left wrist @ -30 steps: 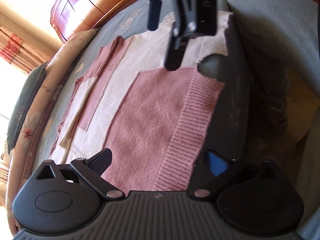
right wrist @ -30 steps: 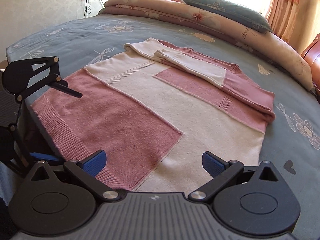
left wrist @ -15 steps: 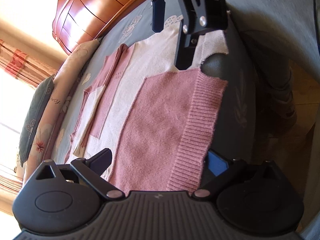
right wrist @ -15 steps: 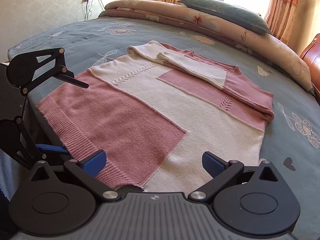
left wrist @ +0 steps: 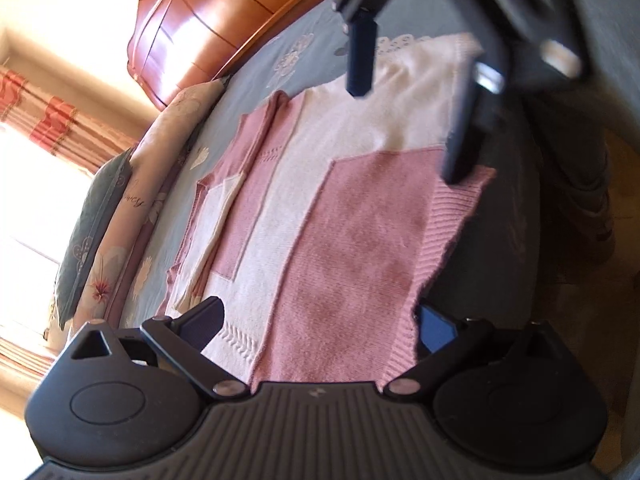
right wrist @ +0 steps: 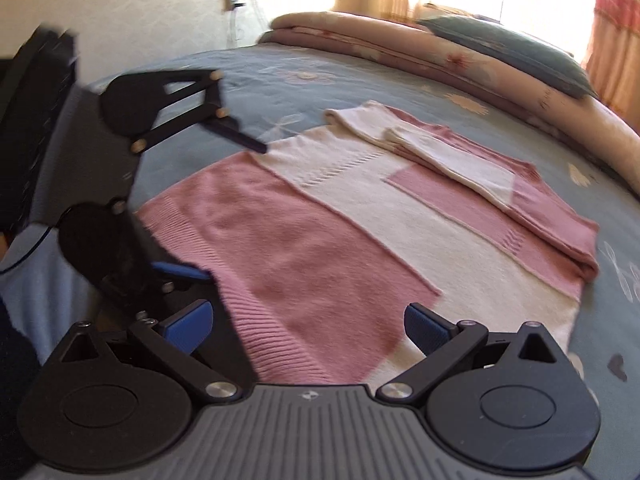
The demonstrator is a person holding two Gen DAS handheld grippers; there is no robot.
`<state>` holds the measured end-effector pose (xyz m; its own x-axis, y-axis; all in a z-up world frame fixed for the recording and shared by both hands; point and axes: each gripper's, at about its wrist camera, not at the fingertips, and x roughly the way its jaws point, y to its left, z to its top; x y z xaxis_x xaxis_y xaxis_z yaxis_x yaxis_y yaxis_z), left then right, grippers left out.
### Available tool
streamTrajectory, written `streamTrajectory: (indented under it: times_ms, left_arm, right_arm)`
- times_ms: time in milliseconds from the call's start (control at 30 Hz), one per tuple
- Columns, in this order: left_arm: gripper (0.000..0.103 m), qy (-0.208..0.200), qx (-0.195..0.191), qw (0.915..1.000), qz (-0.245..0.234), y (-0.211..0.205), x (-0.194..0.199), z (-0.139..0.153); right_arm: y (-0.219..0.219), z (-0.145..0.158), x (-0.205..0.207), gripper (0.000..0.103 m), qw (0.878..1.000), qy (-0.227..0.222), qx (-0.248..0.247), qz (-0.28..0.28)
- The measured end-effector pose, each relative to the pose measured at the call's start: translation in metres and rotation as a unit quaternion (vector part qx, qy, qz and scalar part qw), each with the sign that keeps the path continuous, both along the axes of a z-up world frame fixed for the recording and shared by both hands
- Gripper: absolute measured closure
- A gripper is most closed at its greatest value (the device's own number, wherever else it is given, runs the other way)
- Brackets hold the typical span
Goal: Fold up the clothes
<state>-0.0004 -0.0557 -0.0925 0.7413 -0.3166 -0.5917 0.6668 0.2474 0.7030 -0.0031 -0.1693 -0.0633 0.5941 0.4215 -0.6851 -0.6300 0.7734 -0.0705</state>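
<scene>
The bed in its blue-grey flowered cover fills the room, a rolled quilt and a pillow along its far side. A pink-and-cream sweater lies flat across it, sleeves folded in, ribbed hem at the near edge. Both claws straddle that hem: the left claw gapes wide, holding nothing; the right claw likewise, empty.

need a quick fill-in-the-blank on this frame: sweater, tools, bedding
The sweater lies flat on the ____.
Both tools, left and right, are ____, straddling the ribbed hem.
The sweater's blocks are cream and ____.
A grey ____ rests on the rolled quilt.

Missing: bed; open; pink; pillow
</scene>
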Motion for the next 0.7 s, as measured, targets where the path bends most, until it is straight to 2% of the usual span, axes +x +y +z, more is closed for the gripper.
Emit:
streamTrajectory:
  times_ms: [100,200,433,600,700]
  left_arm:
    - [0.003,0.002,-0.009,0.9999,0.009,0.000,0.003,0.003]
    - [0.003,0.004,-0.014,0.9998,0.014,0.001,0.005,0.005]
    - [0.003,0.022,-0.021,0.9994,0.016,0.008,0.003,0.004]
    - [0.003,0.028,-0.016,0.9992,0.023,0.012,0.002,-0.004]
    - [0.003,0.030,-0.027,0.9986,0.034,0.011,0.006,-0.003]
  right_arm:
    - [0.021,-0.008,0.002,0.001,0.999,-0.011,-0.031,0.022]
    - [0.040,-0.019,0.009,0.022,0.997,-0.011,-0.074,0.030]
    - [0.052,-0.032,-0.001,0.024,0.991,-0.013,-0.115,0.066]
    - [0.037,-0.032,-0.003,0.024,0.992,-0.008,-0.113,0.047]
    - [0.029,-0.031,-0.001,0.024,0.994,-0.003,-0.107,0.033]
